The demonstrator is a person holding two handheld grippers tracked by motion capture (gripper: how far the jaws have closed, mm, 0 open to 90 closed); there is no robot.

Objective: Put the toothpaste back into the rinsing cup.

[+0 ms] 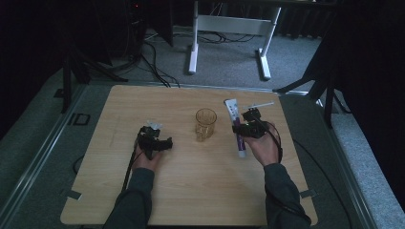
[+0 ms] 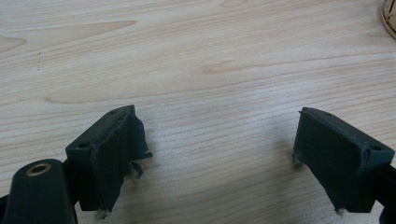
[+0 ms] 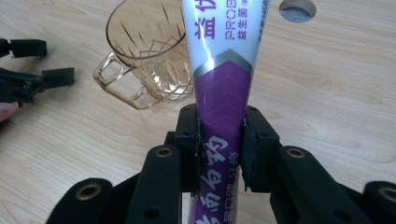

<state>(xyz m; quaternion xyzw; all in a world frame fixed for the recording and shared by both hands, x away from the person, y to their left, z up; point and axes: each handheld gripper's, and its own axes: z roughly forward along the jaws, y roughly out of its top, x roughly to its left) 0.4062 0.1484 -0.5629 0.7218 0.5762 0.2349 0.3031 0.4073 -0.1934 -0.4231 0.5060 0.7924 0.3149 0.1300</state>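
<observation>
A white and purple toothpaste tube (image 1: pixel 236 125) lies lengthwise at the table's right, its flat end pointing away from the person. My right gripper (image 1: pixel 242 128) is shut across its purple part. In the right gripper view both jaws press the tube (image 3: pixel 219 88) from either side, around the gripper (image 3: pixel 220 127). An amber glass mug (image 1: pixel 205 124) stands upright and empty mid-table, just left of the tube; its handle faces the person (image 3: pixel 149 60). My left gripper (image 1: pixel 161 143) rests left of the mug, open over bare wood (image 2: pixel 217 126).
A thin white stick-like item (image 1: pixel 260 104) lies past the right gripper near the table's far right. The wooden table (image 1: pixel 143 105) has a round hole (image 3: pixel 297 9) beyond the tube. The mug's rim (image 2: pixel 390 16) lies to the right of the left gripper's jaws. Cables and a desk frame (image 1: pixel 229 28) are on the floor behind.
</observation>
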